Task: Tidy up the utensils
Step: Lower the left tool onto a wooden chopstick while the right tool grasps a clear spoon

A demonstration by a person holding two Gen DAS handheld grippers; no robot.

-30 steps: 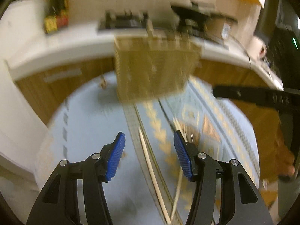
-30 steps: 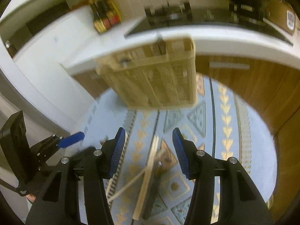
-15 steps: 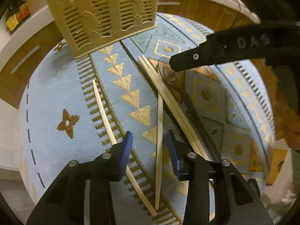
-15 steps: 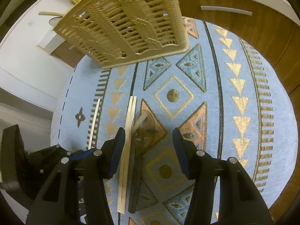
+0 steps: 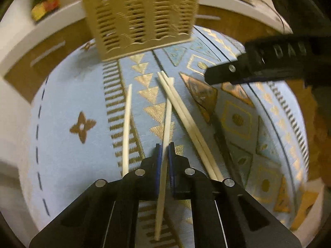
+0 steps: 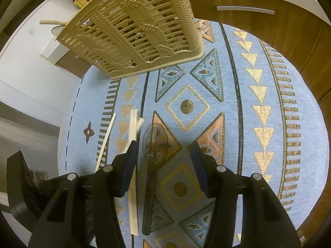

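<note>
the left gripper [image 5: 164, 150] is closed on one thin chopstick [image 5: 166, 124]; gripped off-centre, it may swing or slip. the right gripper [image 6: 163, 155], jaws open around the spoon [image 6: 154, 144], might catch the chopstick pair [image 6: 133, 165].

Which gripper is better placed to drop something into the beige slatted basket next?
Left. The left gripper is clamped on a pale wooden chopstick; the right gripper stands open around the dark spoon.

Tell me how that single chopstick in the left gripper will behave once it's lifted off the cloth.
The chopstick looks like thin, straight wood, so probably stiff and very light. The left gripper pinches it between both ends, nearer the close one, so the longer far end may dip slightly. Its narrow, smooth shaft could pivot or slip between the pads if swung quickly toward the basket.
</note>
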